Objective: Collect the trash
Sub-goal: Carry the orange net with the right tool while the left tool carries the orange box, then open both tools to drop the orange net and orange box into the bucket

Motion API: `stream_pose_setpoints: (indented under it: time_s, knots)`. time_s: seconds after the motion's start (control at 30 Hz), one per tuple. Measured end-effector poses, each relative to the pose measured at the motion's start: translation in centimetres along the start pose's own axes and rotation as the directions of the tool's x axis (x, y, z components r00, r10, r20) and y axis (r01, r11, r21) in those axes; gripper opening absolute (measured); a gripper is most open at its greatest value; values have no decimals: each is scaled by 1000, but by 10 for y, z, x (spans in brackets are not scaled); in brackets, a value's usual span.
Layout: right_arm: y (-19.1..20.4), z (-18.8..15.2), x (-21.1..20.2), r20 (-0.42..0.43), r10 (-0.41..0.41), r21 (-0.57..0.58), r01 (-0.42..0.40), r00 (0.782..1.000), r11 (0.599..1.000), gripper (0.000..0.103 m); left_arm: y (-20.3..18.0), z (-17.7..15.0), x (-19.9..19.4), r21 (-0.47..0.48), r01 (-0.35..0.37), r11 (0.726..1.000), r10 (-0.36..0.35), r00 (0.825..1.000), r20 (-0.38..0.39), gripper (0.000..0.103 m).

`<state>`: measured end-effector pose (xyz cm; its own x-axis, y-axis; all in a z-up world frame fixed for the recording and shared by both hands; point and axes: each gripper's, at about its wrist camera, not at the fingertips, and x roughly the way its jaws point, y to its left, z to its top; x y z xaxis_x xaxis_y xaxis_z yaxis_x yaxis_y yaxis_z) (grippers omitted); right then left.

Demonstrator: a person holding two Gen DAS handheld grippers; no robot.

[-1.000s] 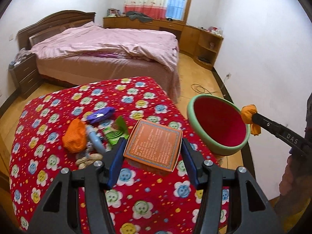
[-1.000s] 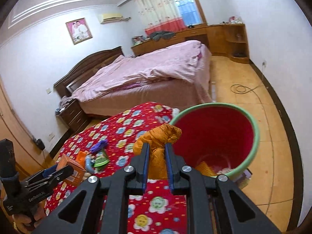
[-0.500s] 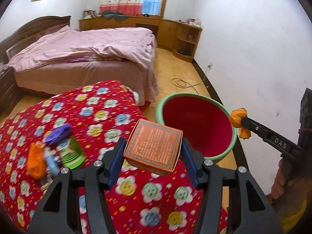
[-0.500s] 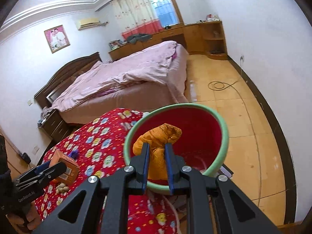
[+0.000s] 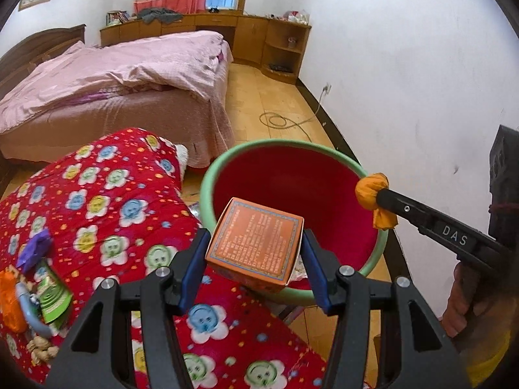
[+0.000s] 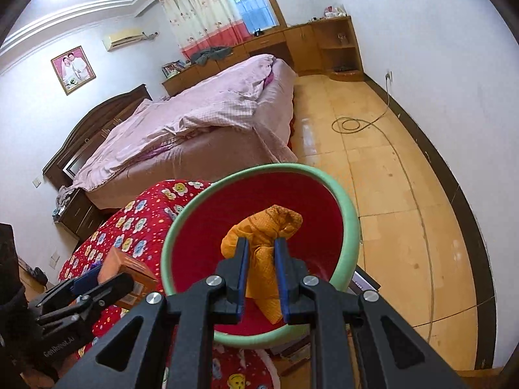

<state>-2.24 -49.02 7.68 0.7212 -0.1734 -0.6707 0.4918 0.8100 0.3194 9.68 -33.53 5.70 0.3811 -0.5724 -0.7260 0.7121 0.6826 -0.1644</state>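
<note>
Left gripper (image 5: pixel 254 267) clamped an orange box (image 5: pixel 256 246); right gripper (image 6: pixel 262 270) pinched crumpled orange wrapper (image 6: pixel 264 243), both over the red bin (image 5: pixel 207 194).

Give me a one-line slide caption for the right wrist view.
Right gripper holds a crumpled orange wrapper above the red bin; the left gripper brings an orange box alongside.

The red bin (image 5: pixel 292 194) stands open-mouthed, its green rim clear all round. On the left the flowered quilt (image 5: pixel 107 201) presses against its wall; the white wall (image 5: pixel 405 97) stands near on the right. Beyond, bare floor (image 6: pixel 389 178) lies open except for a coiled cable (image 6: pixel 353 124).
</note>
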Motion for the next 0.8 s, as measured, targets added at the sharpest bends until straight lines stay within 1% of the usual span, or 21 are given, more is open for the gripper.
stream_pose_setpoints:
  time_s: [0.13, 0.3, 0.4, 0.57, 0.63, 0.67, 0.73, 0.8]
  knots:
    - [-7, 1, 16, -24, 4, 13, -4, 1000, 1000, 18, -4, 1, 16, 1, 15, 1000, -15, 999, -32, 57]
    - [-11, 3, 27, -35, 1, 25, 0, 999, 1000, 19, -5, 0, 25, 1, 35, 999, -35, 998, -51, 57]
    - [-12, 3, 31, -35, 0, 28, 1, 999, 1000, 23, -6, 0, 29, 7, 47, 999, -46, 997, -61, 57]
    - [-11, 3, 32, -33, 3, 32, -2, 999, 999, 26, -5, -1, 31, 9, 31, 999, -30, 998, -55, 64]
    - [-11, 4, 30, -28, 7, 29, -6, 1000, 1000, 31, -4, 0, 28, 7, 24, 1000, -23, 999, -44, 73]
    - [-11, 4, 29, -25, 9, 28, -9, 1000, 1000, 33, -4, 0, 27, 5, 21, 1000, -21, 999, -38, 74]
    - [-11, 4, 26, -17, 15, 29, -15, 1000, 999, 37, -2, 0, 24, 0, 20, 1000, -20, 999, -29, 75]
    - [-10, 4, 23, -9, 19, 34, -19, 1000, 999, 38, 0, 1, 20, -5, 22, 1000, -22, 999, -25, 75]
